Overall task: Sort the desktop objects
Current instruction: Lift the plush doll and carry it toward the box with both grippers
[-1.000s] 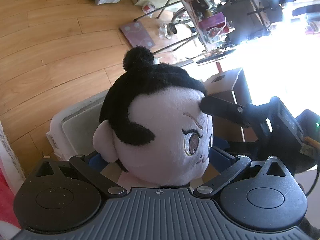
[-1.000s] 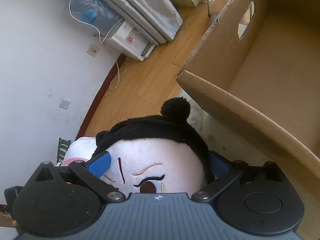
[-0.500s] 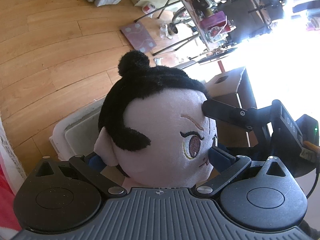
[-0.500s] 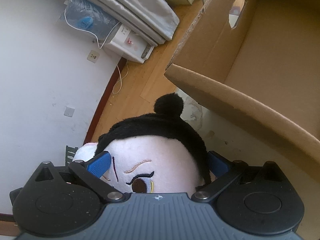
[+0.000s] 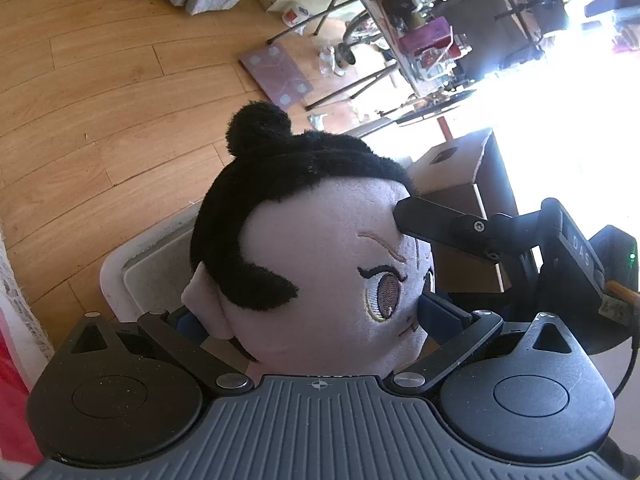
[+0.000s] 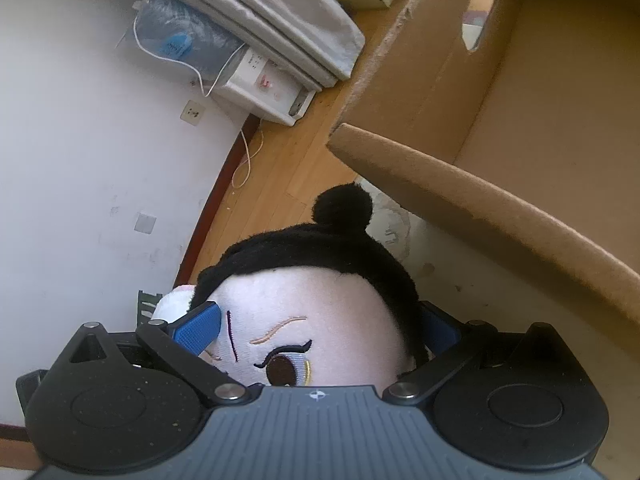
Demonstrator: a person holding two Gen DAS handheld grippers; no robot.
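Plush doll head (image 5: 320, 264) with its pale fabric face and black felt hair bun sits pinched between my left gripper (image 5: 308, 320) and my right gripper (image 6: 316, 332), both sets of jaws pressed into its sides. I judge the sort mid-carry: the open brown cardboard box (image 6: 500, 220) waits at two o'clock in my right view, the white plastic bin (image 5: 132, 272) at nine o'clock in my left. Placing the doll is left.

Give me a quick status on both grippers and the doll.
Left gripper and right gripper both clamped on the plush doll's head, doll held aloft. Open cardboard box just ahead of it. Box's near wall stands between doll and interior.
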